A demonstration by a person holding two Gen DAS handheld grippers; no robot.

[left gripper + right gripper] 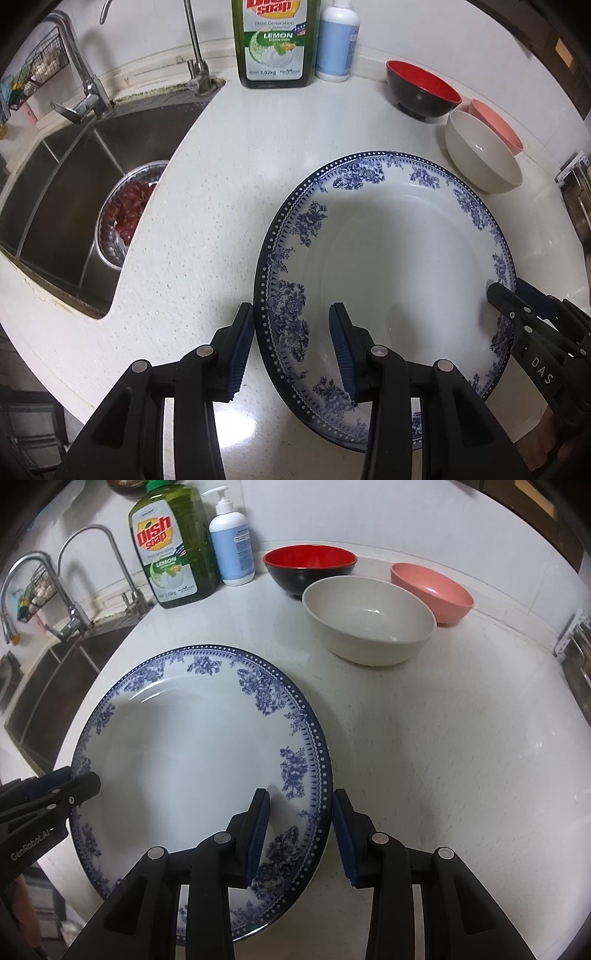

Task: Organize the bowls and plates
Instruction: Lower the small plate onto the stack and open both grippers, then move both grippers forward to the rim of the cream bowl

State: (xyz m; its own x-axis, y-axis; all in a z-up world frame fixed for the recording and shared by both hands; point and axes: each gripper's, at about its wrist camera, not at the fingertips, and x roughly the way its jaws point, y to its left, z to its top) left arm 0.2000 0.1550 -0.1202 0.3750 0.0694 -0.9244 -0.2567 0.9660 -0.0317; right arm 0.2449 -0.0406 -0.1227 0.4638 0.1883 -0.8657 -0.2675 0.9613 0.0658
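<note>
A large white plate with a blue flower rim (388,258) (192,746) sits low at the white counter; I cannot tell whether it rests on it. My left gripper (291,308) (79,777) straddles its left rim, one pad against the outer edge and the other inside the well. On the opposite rim my right gripper (301,793) (508,288) grips the same way. Behind the plate stand a red-and-black bowl (421,92) (310,566), a cream bowl (480,155) (369,620) and a pink bowl (498,125) (432,587).
A steel sink (74,177) lies to the left, with a metal strainer of red fruit (125,218) in it and taps behind. A green dish soap bottle (273,40) (173,546) and a blue pump bottle (338,40) (232,542) stand at the wall.
</note>
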